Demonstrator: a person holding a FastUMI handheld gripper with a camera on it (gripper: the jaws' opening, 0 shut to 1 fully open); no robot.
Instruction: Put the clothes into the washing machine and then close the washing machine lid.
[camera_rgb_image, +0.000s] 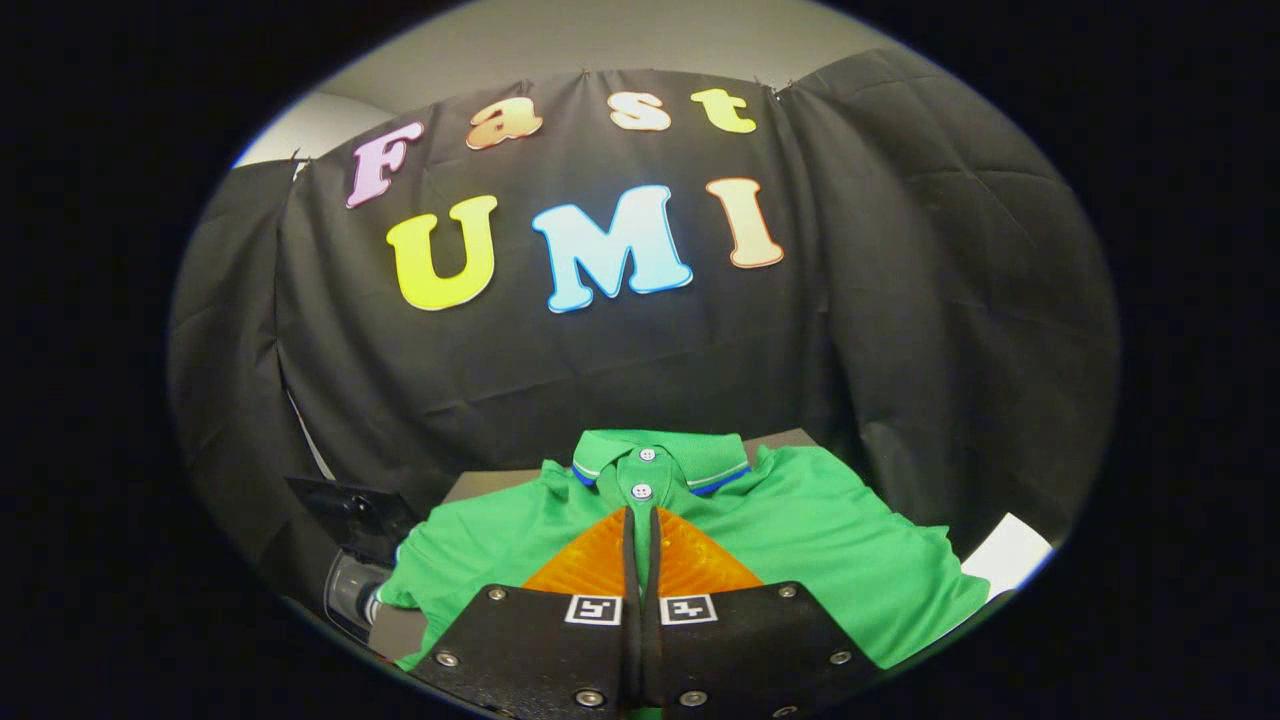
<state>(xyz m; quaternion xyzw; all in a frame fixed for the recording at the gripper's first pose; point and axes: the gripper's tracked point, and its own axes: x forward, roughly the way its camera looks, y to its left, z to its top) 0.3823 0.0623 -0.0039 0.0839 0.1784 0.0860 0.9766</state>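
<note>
A green polo shirt (800, 540) lies spread flat on a grey table (480, 485), collar away from me and its buttoned placket running straight ahead of the fingers. My gripper (641, 512) hovers over the shirt's chest with its tips just short of the lower button. The fingers stand shut against each other, leaving only a thin slit with green showing through it; I see no fabric pinched. To the left of the shirt, past the table's edge, a dark panel (350, 510) stands over a round grey body (350, 592), probably the washing machine; most of it is hidden.
A white sheet (1008, 555) lies at the table's right corner beside the shirt's sleeve. Black cloth hangs as a wall close behind the table and wraps around both sides.
</note>
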